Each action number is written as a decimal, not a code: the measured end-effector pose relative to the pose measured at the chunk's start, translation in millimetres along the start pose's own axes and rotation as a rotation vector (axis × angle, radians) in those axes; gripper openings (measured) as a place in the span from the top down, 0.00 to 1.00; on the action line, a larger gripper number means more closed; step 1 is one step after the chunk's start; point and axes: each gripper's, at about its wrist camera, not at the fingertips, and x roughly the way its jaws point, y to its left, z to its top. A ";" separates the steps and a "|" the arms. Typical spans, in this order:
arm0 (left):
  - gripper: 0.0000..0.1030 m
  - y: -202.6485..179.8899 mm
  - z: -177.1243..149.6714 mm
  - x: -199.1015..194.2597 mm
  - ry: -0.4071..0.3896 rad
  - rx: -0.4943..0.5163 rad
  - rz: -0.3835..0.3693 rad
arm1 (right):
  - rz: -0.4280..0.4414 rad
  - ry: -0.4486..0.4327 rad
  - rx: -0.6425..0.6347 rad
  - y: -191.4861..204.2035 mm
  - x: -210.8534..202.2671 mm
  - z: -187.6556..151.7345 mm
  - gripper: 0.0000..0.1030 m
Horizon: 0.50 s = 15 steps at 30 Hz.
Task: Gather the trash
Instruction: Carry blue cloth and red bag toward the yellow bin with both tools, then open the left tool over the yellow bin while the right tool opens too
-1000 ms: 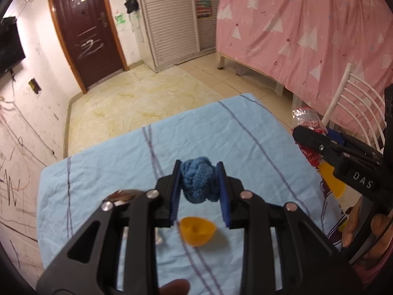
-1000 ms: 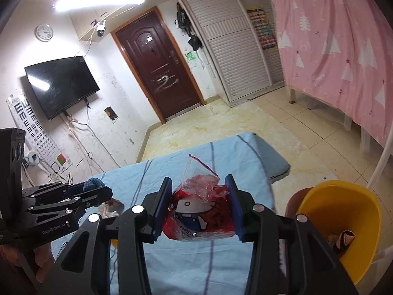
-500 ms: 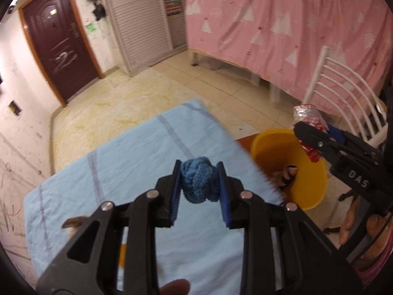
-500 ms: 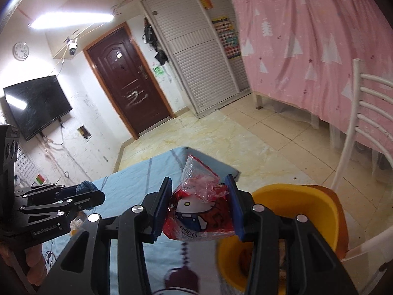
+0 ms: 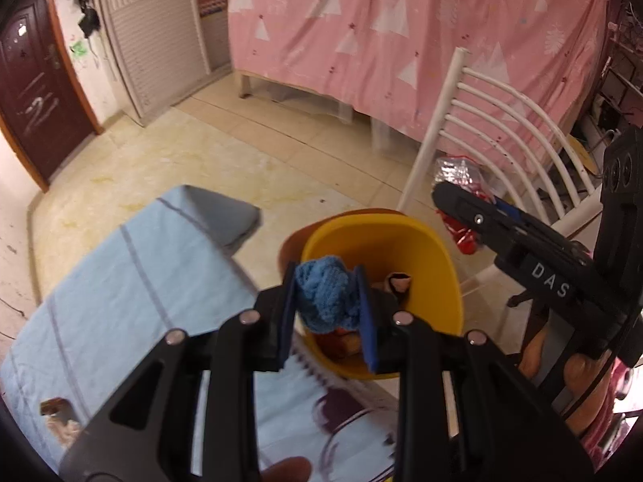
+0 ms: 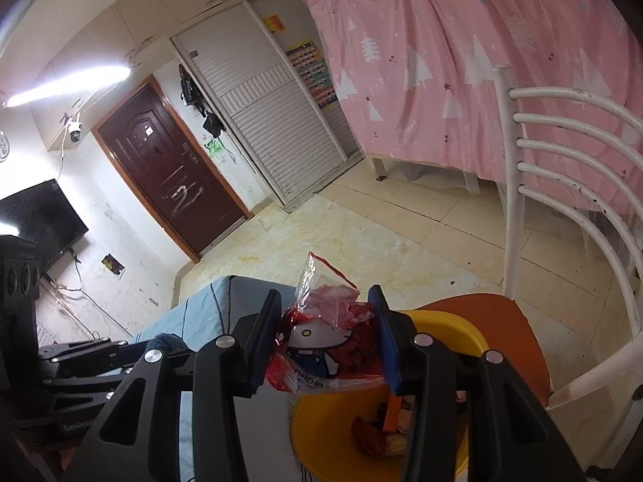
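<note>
Both jaws clamped: left gripper [image 5: 327, 309] on blue knit ball [image 5: 326, 296], right gripper [image 6: 327, 337] on red wrapper [image 6: 327, 347].

Left gripper [image 5: 327, 307]: matte black frame of angular linkage arms with triangular cut-outs; round silver screw heads at the pivots behind the fingers; flat blue pads [image 5: 285, 321] lining the inner faces of both fingers.

Right gripper [image 6: 325, 341]: same black frame, silver pivot screws and blue pads [image 6: 383, 345]; white lettering "DAS" on the outer side behind the fingers. The left unit's side carries white lettering beginning "GenRobo".
</note>
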 end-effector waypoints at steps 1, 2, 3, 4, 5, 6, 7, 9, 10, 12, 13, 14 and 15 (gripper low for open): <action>0.75 -4.6 1.3 4.2 0.009 0.009 -0.009 | -0.003 0.001 0.006 -2.9 0.5 0.4 0.63; 0.75 -7.9 1.5 6.5 0.015 0.014 -0.013 | -0.004 0.000 0.010 -4.8 0.8 1.1 0.62; 0.74 -12.0 3.0 11.1 0.024 0.018 -0.015 | -0.007 0.000 0.015 -6.4 1.2 1.6 0.62; 0.73 -14.4 3.9 14.2 0.030 0.018 -0.020 | -0.009 0.001 0.019 -7.6 1.4 1.7 0.61; 0.69 -15.1 4.2 15.4 0.033 0.016 -0.026 | -0.010 0.005 0.026 -9.5 2.7 1.8 0.59; 0.60 -16.5 5.4 17.6 0.035 0.013 -0.035 | -0.012 0.006 0.032 -11.2 3.4 1.6 0.58; 0.55 -17.4 6.5 19.1 0.036 0.010 -0.038 | -0.014 0.005 0.037 -11.2 3.1 1.1 0.56; 0.50 -18.9 7.3 22.0 0.039 0.008 -0.040 | -0.018 0.007 0.043 -12.1 4.4 0.9 0.52; 0.50 -19.3 7.0 22.7 0.041 0.009 -0.036 | -0.020 0.007 0.044 -12.4 5.1 0.4 0.50; 0.50 -18.8 6.1 22.8 0.042 0.013 -0.026 | -0.020 0.007 0.047 -14.2 5.3 0.1 0.49; 0.50 -18.0 6.9 22.5 0.042 0.014 -0.024 | -0.019 0.008 0.047 -14.2 6.1 0.1 0.49; 0.50 -17.2 6.5 21.2 0.039 0.013 -0.021 | -0.019 0.010 0.047 -14.4 7.0 0.0 0.49; 0.50 -15.6 6.1 19.2 0.035 0.012 -0.016 | -0.018 0.011 0.047 -14.2 7.3 0.0 0.49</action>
